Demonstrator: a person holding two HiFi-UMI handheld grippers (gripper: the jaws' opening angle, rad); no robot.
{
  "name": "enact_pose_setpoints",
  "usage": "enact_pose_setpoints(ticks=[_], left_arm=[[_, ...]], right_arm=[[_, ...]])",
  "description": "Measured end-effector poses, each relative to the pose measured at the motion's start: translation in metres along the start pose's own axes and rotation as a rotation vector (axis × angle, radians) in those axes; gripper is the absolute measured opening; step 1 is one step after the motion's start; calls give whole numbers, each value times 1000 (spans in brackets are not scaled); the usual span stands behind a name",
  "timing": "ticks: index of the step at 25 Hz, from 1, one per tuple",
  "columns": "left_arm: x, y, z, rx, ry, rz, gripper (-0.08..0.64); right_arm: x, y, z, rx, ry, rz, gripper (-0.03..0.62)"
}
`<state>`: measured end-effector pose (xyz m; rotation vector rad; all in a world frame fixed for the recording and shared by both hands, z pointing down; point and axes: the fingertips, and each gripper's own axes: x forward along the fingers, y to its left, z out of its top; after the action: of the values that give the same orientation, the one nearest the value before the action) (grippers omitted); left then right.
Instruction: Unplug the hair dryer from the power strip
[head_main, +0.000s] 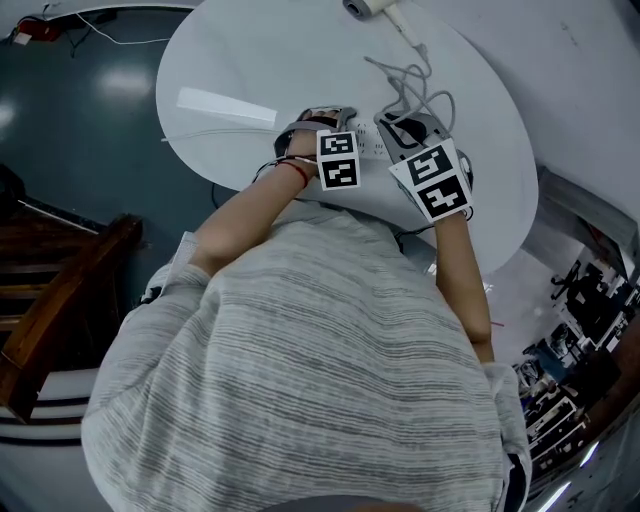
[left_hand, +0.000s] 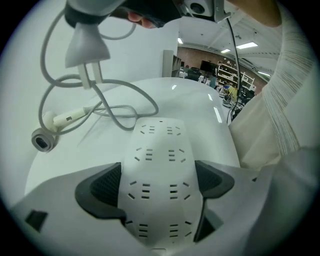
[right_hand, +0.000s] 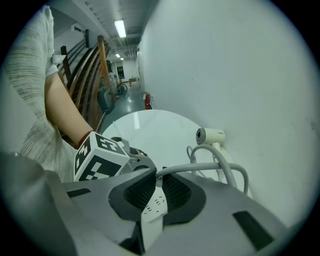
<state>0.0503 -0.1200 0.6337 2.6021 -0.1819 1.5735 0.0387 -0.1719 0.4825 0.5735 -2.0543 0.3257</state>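
Plainly the plug (left_hand: 84, 47) is out of the strip (left_hand: 157, 150): in the left gripper view it hangs above the strip and apart from it, both prongs (left_hand: 94, 74) bare in the air. The right gripper (right_hand: 159, 187) has its jaws closed narrow on the plug, and the cord (right_hand: 220, 167) runs out from between them. The left gripper (left_hand: 159, 182) has its jaws pressed to the strip's two long sides, holding it where it lies on the table (head_main: 250, 60).

The plug is a small, hard moulding, probably light and smooth, so a grip across its body is the sound one. Pulling by the cord would strain the joint. The cord looks soft and springy and will likely drag and swing with the plug. The strip seems light and rigid, and would probably lift or slide if nothing held it.

The dryer (right_hand: 210, 136) lies well apart at the table's far edge, near the wall (right_hand: 240, 60), tethered by the cord. Loose loops of cord lie between dryer and strip, and they could snag a jaw or tug the dryer. The left gripper's marker cube (right_hand: 100, 157) sits just beside the right gripper, so the two are crowded.
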Motion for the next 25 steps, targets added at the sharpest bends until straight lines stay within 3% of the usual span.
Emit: enact_pose_setpoints(ticks=[7,18,25], left_arm=[[2,1,-1,-2,2,1,451],[-5,1,-3,8,-16,24,457],[-32,1,6,-63,-128,81,457]], right_arm=[[-8,-3,-13,80,-57,-14,52],[-5,3,-56,163,-55,-49,52],[8,8,-72,260,-142,-21,54]])
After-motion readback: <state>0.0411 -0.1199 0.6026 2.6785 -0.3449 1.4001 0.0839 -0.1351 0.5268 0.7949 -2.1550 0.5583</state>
